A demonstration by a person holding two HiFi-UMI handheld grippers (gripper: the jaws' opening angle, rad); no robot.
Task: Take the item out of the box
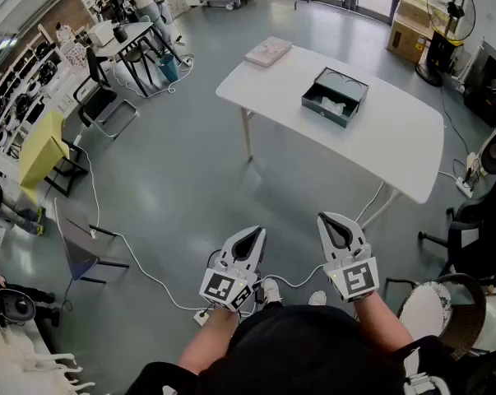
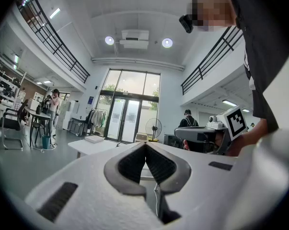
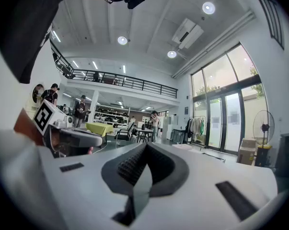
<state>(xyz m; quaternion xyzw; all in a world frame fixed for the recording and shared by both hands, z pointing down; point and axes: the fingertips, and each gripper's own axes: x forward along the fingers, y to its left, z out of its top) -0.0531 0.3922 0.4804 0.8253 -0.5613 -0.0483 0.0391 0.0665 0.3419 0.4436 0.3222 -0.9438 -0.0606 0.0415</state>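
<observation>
Contents of the open dark box (image 1: 336, 95) are hard to read from the head view: a pale item (image 1: 333, 105) lies inside, its shape unclear. The box stands by the far edge of the white table (image 1: 396, 138). A broad stretch of grey floor (image 1: 190, 188) separates table and person. The left claw (image 1: 249, 237) and right claw (image 1: 338, 223) hang low before the body, side by side, tips forward. Each has its jaws together with nothing between.
</observation>
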